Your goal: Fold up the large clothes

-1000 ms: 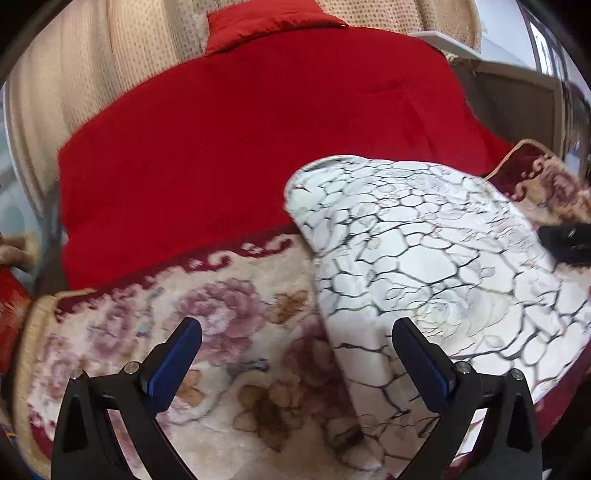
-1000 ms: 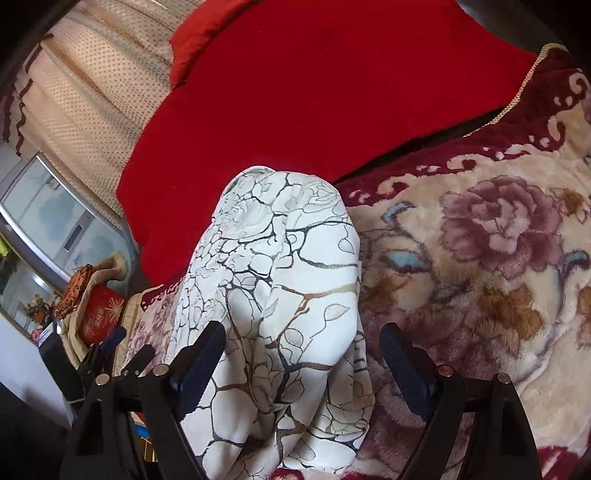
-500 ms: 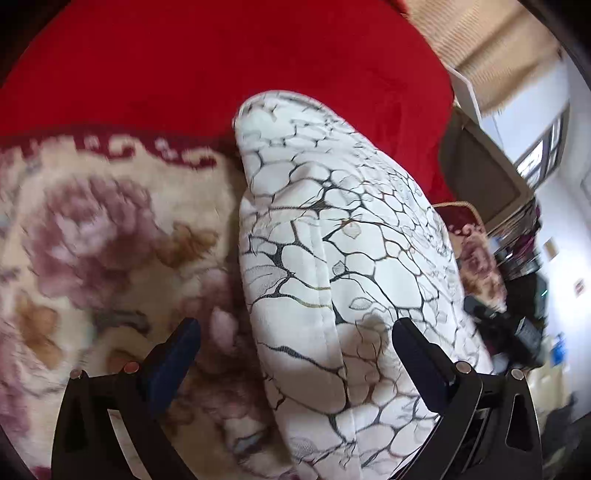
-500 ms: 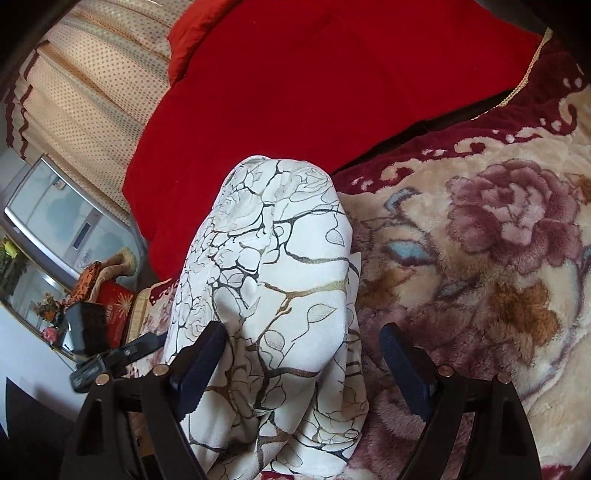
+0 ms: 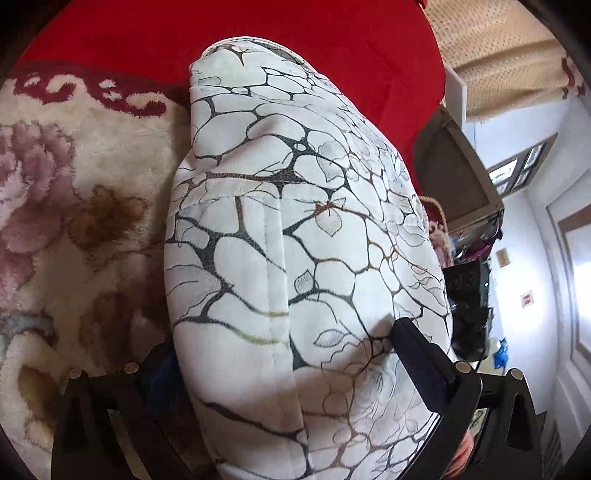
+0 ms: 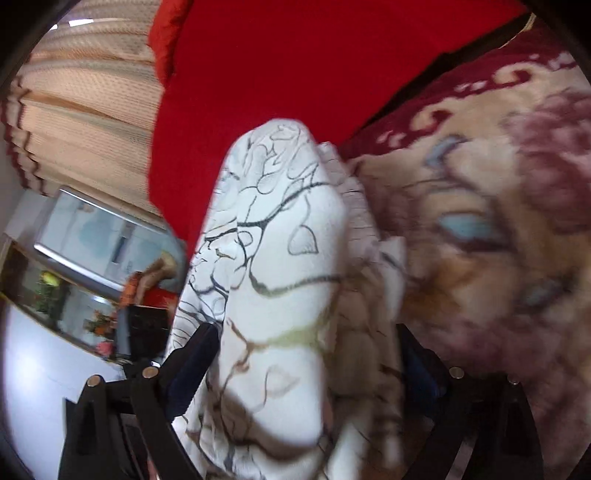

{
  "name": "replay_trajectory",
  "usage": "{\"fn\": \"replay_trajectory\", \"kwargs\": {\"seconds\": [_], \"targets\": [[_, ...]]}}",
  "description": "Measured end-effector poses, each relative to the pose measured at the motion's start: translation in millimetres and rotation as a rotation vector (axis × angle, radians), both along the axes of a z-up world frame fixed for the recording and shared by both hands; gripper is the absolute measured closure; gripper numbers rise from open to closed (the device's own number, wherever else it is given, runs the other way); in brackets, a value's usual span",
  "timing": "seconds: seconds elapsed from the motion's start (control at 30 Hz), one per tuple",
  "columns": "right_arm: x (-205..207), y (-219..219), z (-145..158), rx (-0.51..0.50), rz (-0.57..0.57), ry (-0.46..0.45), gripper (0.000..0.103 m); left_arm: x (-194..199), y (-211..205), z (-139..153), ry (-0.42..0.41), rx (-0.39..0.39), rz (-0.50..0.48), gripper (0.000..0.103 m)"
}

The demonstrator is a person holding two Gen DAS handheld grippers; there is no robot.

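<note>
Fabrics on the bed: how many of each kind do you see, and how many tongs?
White patterned garment: 1
Floral blanket: 1
Red cover: 1
Tongs: 2, left tongs and right tongs, both straddling the garment
Total: 5

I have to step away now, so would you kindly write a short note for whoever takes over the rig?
Left gripper: fingers wide, straddling one end of the folded white patterned garment; no firm pinch visible.
Right gripper: fingers opening, the garment's other end between them.
Garment: a thick folded bundle on the floral blanket, in front of the red quilt.
Done: folded into a bundle.
Left: whether another fold is wanted cannot be told.
</note>
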State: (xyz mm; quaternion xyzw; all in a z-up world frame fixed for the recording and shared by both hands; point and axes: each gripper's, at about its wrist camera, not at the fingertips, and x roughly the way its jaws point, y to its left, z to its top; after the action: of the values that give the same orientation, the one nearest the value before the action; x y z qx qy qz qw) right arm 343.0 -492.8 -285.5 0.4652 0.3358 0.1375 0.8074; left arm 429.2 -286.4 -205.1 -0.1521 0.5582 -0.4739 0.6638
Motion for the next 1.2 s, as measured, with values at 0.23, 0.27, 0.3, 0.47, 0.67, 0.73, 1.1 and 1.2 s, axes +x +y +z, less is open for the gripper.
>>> {"fn": "replay_trajectory", "kwargs": {"seconds": [0.23, 0.27, 0.3, 0.47, 0.67, 0.73, 1.1, 1.2], "targets": [[9, 17, 5, -0.035, 0.017, -0.018, 0.025, -11, -2, 8, -0.039, -0.042, 0.029, 0.004], [8, 19, 7, -0.044, 0.017, -0.022, 0.028, -13, -5, 11, -0.052, -0.043, 0.03, 0.007], [7, 20, 10, -0.055, 0.017, -0.026, 0.033, -17, -5, 17, -0.074, -0.044, 0.031, 0.011], [2, 30, 32, -0.122, -0.004, -0.062, 0.044, -29, -2, 32, -0.131, -0.055, 0.046, 0.03], [-9, 47, 64, -0.185, -0.013, -0.148, 0.048, -42, 10, 54, -0.202, -0.073, 0.073, 0.033], [-11, 54, 72, -0.207, -0.007, -0.172, 0.049, -43, 19, 66, -0.232, -0.075, 0.087, 0.033], [-12, 111, 101, -0.217, 0.012, -0.347, 0.05, -67, 65, 105, -0.436, -0.004, 0.181, 0.033], [-9, 122, 85, -0.199, 0.012, -0.32, 0.05, -58, 58, 80, -0.393, 0.115, 0.174, 0.033]]}}
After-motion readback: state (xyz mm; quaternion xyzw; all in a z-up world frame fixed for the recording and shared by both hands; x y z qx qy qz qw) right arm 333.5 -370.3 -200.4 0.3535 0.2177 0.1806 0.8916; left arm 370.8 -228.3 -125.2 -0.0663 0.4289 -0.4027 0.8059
